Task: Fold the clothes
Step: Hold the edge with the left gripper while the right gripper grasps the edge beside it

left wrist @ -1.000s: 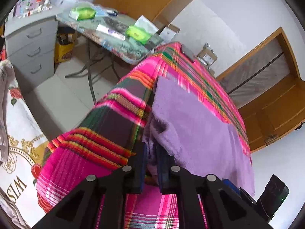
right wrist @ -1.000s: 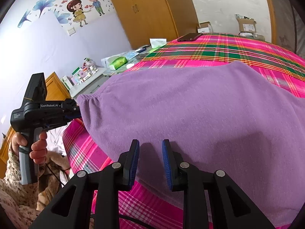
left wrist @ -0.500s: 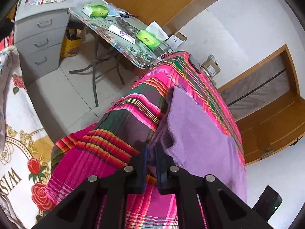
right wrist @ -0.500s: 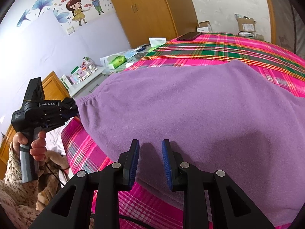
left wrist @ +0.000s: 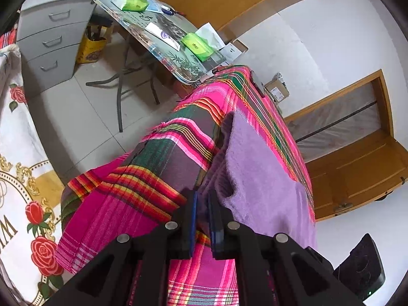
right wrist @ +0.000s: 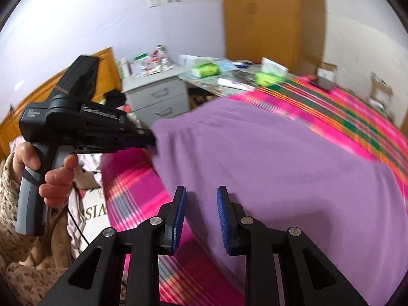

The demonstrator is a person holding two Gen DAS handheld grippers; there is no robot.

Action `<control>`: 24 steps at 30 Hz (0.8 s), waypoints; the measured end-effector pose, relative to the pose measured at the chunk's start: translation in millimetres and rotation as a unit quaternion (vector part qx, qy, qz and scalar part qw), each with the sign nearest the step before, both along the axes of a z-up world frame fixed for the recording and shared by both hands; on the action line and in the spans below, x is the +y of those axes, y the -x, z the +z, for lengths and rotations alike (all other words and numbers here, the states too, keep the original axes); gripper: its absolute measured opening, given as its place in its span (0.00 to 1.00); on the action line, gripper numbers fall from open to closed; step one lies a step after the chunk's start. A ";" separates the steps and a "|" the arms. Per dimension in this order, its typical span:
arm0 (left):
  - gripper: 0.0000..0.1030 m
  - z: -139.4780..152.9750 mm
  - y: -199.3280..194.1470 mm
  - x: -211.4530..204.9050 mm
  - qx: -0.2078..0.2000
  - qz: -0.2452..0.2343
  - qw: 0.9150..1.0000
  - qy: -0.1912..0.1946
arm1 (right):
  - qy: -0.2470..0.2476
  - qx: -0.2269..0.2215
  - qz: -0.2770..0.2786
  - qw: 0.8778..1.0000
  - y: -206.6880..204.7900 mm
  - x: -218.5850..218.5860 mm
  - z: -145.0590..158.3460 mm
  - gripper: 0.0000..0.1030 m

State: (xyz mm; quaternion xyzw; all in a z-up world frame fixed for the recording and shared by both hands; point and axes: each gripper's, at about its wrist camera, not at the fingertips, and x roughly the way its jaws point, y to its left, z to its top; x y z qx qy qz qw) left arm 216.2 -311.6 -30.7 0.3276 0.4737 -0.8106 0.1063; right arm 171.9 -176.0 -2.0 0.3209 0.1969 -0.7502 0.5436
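A purple fleece garment (left wrist: 260,178) (right wrist: 267,165) lies spread on a surface covered with pink plaid cloth (left wrist: 142,186) (right wrist: 344,109). My left gripper (left wrist: 202,204) is shut on the garment's bunched corner at the plaid's edge. The right wrist view shows that gripper (right wrist: 150,140) from the side, held by a hand (right wrist: 56,178), with its tips at the garment's left corner. My right gripper (right wrist: 201,193) hangs open over the garment's near edge, nothing between its blue pads (right wrist: 179,211). That view is motion-blurred.
A grey drawer cabinet (left wrist: 51,40) (right wrist: 158,94) and a folding table (left wrist: 163,33) with green packs stand past the plaid's far corner. A dark phone (left wrist: 256,81) lies on the plaid. A rose-print blanket (left wrist: 15,178) lies at the left. A wooden door (left wrist: 357,153) is at the right.
My right gripper has swung left along the garment's near edge and rolled, so the left gripper looks nearer. My left gripper keeps its grip on the corner and has sunk slightly.
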 end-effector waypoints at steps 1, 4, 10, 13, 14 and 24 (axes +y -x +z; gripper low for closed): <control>0.08 0.4 0.3 -1.6 0.002 -0.001 1.000 0.000 | -0.003 0.007 0.011 1.000 -3.2 -7.3 -0.1 0.25; 0.08 1.3 -0.8 -4.5 0.006 0.000 1.000 -0.007 | -0.009 0.028 0.035 0.999 -10.4 -27.2 -0.3 0.25; 0.00 4.1 -13.1 -13.3 0.004 0.034 0.999 0.012 | -0.025 0.023 0.056 0.998 -12.2 -51.4 -11.0 0.29; 0.00 3.0 -16.5 -17.2 0.006 0.037 0.999 0.003 | -0.036 0.017 0.070 0.997 -15.5 -60.5 -14.3 0.44; 0.00 3.9 -16.0 -16.5 0.006 0.035 0.999 0.006 | -0.039 0.019 0.067 0.997 -15.7 -62.3 -14.9 0.44; 0.09 5.0 -7.5 -19.0 -0.010 0.027 1.000 -0.004 | -0.068 0.053 0.049 0.995 -17.8 -80.5 -22.4 0.44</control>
